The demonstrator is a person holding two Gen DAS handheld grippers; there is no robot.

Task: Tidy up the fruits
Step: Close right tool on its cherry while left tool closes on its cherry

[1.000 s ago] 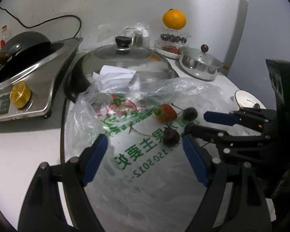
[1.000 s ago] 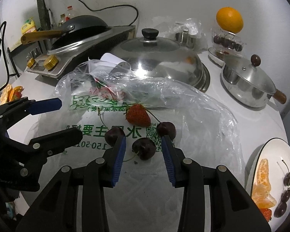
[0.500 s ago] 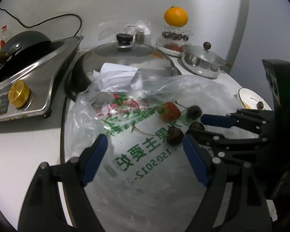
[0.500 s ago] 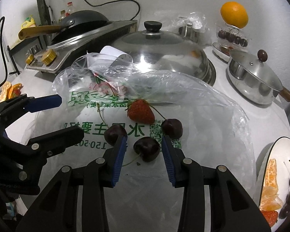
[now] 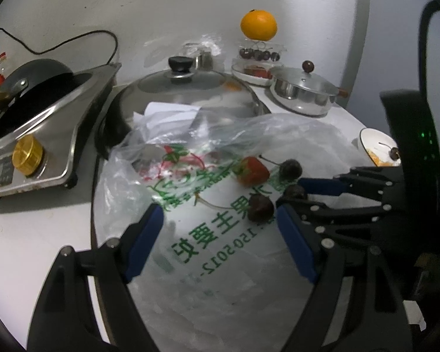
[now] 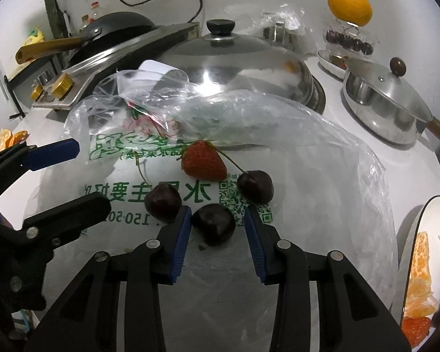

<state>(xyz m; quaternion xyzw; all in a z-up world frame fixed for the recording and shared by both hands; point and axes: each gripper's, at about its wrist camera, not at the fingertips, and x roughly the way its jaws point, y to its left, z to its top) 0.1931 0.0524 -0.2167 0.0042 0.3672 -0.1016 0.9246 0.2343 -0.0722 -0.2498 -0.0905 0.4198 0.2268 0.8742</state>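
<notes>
Right gripper (image 6: pixel 217 223) straddles the nearest cherry (image 6: pixel 213 224) on the plastic bag (image 6: pixel 308 205): jaws apart, pads just clear of it. Left gripper (image 5: pixel 220 234), jaws wide and empty, hovers farther off; plate (image 6: pixel 419 220) lies rightward.

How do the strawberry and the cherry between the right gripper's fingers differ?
The strawberry is bright red and tapered with a green cap; the cherry is dark, near black, round and glossy. The strawberry lies farther from the right gripper, clear of it; the cherry sits between the fingers, with gaps visible on both sides. Both rest on the plastic bag.
</notes>
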